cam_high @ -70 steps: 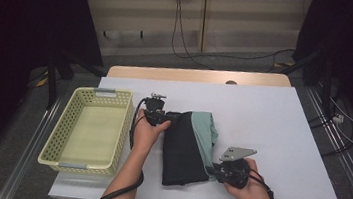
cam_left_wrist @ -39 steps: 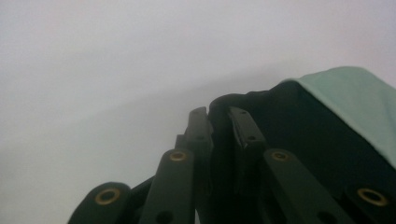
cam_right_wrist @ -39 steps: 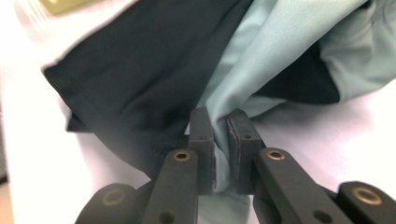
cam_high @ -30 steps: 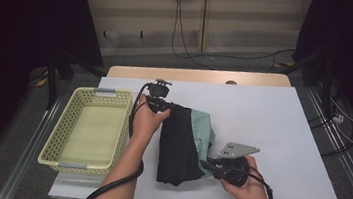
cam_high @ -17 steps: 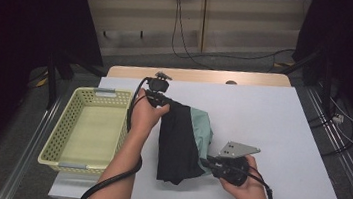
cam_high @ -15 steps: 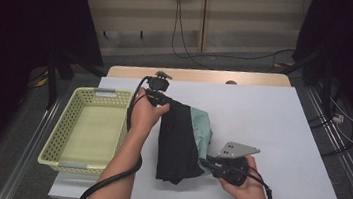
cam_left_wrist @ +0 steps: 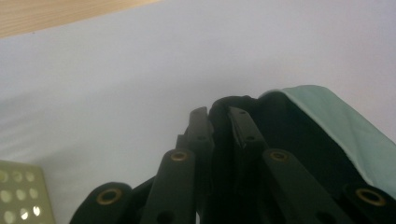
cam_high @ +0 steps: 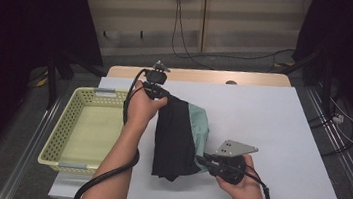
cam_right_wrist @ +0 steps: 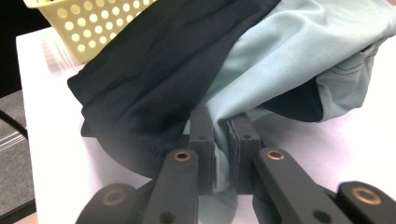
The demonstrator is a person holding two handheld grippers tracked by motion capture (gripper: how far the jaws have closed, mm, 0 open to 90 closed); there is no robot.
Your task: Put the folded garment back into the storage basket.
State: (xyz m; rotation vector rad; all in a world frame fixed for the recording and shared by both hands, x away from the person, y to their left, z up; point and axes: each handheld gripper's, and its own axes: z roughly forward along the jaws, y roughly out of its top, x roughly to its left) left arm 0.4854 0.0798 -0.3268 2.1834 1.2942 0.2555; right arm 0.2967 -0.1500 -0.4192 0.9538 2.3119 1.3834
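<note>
Main risk here, probably: the garment (cam_high: 177, 137) is held by thin pinches of fabric only, so if the far end gets lifted much more, the slick cloth could be pulled out of one grip and the fold would be lost. It could also be dragged toward the basket (cam_high: 77, 133) edge and snagged.

The left gripper (cam_left_wrist: 218, 122) is clamped on the black far edge, and the right gripper (cam_right_wrist: 221, 135) is clamped on the pale green near edge. The garment is draped between them over the white tabletop (cam_high: 282, 126), just beside the basket.

Compared with about two seconds back, the far end is raised and carried farther away, so the cloth is stretched longer and the black side is turned up more. The right end is barely shifted.
</note>
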